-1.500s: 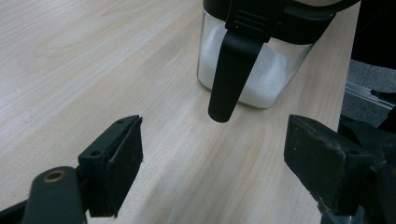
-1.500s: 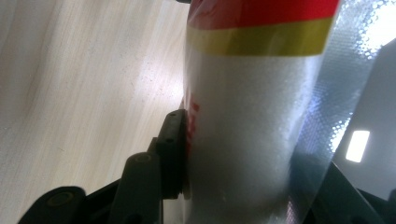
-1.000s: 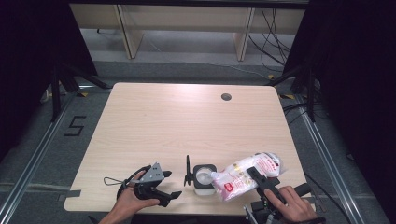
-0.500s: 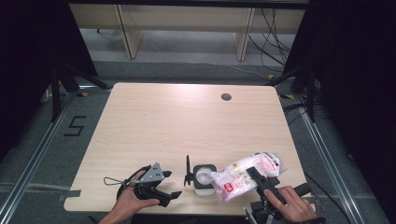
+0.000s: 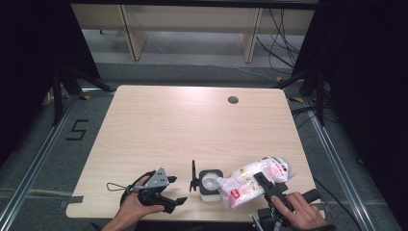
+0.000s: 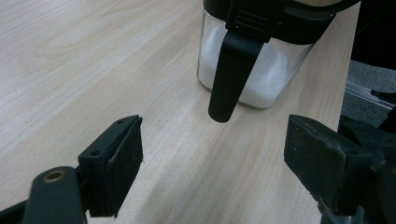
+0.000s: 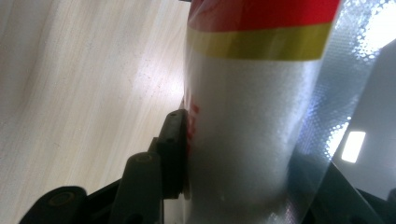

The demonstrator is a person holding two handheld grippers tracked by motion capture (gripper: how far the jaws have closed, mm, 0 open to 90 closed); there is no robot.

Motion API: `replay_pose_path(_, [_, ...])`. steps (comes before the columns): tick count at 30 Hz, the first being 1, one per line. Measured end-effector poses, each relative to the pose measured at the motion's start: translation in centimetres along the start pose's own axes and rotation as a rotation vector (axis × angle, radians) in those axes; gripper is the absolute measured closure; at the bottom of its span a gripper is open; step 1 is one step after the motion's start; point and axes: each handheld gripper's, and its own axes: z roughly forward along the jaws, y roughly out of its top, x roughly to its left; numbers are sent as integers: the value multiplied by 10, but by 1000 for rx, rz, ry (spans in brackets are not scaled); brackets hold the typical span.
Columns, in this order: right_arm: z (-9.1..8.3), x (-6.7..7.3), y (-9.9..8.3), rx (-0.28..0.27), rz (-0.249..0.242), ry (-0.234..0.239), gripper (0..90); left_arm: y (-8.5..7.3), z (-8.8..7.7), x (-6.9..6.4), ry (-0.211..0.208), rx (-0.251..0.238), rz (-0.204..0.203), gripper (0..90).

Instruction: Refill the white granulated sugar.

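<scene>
Now we begin with the biggest thing, the wooden table (image 5: 192,130), and we take the small clear container (image 5: 210,184) near its front edge as our landmark. It stands upright with its black hinged lid (image 5: 193,176) swung up on its left side, so the mouth is free for filling; white powder already lies inside, as the left gripper view shows through the clear wall (image 6: 261,79).

Next in size is the refill pouch (image 5: 252,180), silver and white with a red label. It lies tilted to the right of the container, and its spout end reaches over the container's rim, we judge in order to pour the content in.

The right gripper (image 5: 269,187) sits behind the pouch, on the far side from the container. Its 2 jaws are partly closed and press on the pouch's body; in the right gripper view the left pad (image 7: 173,154) is flat against the foil. This hold keeps the pouch slanted.

The left gripper (image 5: 166,195) waits to the left of the container, a little apart. Its jaws stand wide open and hold nothing; they point at the hanging lid (image 6: 233,70), perhaps ready to steady the container.
</scene>
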Motion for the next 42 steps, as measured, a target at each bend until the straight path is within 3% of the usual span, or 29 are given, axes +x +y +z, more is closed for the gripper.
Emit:
replay_pose_path(3, [0,1,0,0,3,1,603,0,0,0,-1,-2,-1,192])
replay_pose_path(4, [0,-2,0,-3,-22,5,603,-1,0,-2,0,-3,-36,193])
replay_pose_path(12, [0,0,0,-2,-5,0,603,-1,0,-2,0,-3,-35,192])
replay_pose_path(13, [-1,1,1,13,15,10,604,-1,0,-2,0,-3,-36,192])
replay_pose_path(15, [-1,-2,2,10,-27,7,604,-1,0,-2,1,-3,-35,192])
replay_pose_path(17, [-2,-2,2,11,-19,8,604,-1,0,-2,0,-4,-36,193])
replay_pose_path(18, [-1,-1,2,-5,-21,-22,604,-1,0,-2,0,-3,-36,192])
replay_pose_path(20, [-2,-1,2,12,-8,1,604,-1,0,-2,-1,-4,-36,192])
replay_pose_path(25, [-2,-3,3,9,-55,3,604,-1,0,-2,1,-4,-38,192])
replay_pose_path(34, [-2,-2,3,11,-56,-8,605,0,0,-2,4,-2,-38,192])
replay_pose_path(36, [-1,-3,3,2,-79,-16,605,0,0,-2,4,-3,-39,192])
replay_pose_path(37, [-2,-2,3,10,-59,-9,605,0,0,-2,5,-1,-37,192])
replay_pose_path(42, [-2,-2,2,13,-63,-12,605,-1,0,-2,-1,-4,-38,192])
